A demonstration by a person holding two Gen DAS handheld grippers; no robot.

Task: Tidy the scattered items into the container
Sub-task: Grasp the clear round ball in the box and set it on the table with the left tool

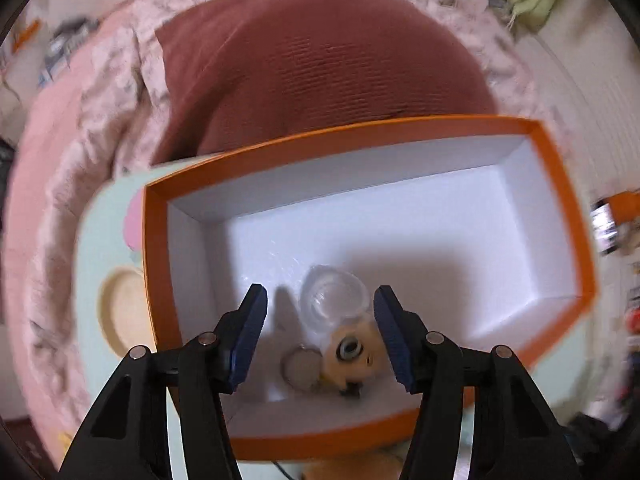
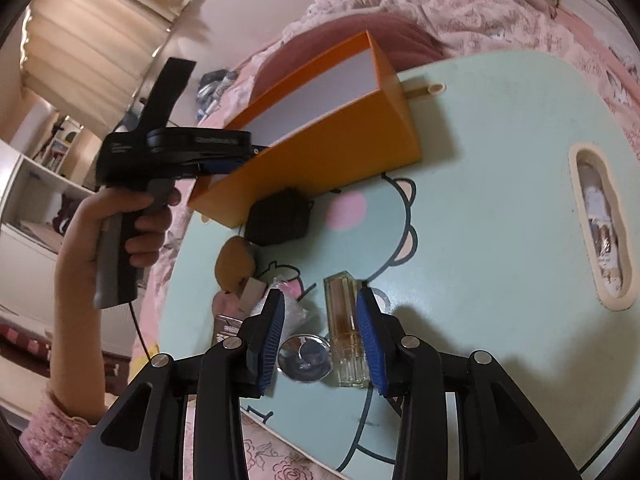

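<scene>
An orange box (image 1: 568, 184) with a white inside stands on the mint table; it also shows in the right wrist view (image 2: 340, 148). Inside it lie a clear plastic cup (image 1: 334, 296), a cream toy (image 1: 354, 354) and a small round ring (image 1: 300, 368). My left gripper (image 1: 318, 332) is open and empty above them, over the box's near end. My right gripper (image 2: 320, 330) is open low over the table, its jaws on either side of a clear perfume bottle (image 2: 344, 320) and a round silver mirror (image 2: 306, 358). A black pouch (image 2: 278, 216) and a brown puff (image 2: 234, 266) lie beside the box.
The mint table (image 2: 500, 240) with a cartoon print has a handle slot (image 2: 604, 232) at right. Crumpled plastic (image 2: 296, 312) and a small box (image 2: 228, 326) lie at the table's left edge. A maroon cushion (image 1: 320, 68) and pink lace bedding (image 1: 68, 208) surround the table.
</scene>
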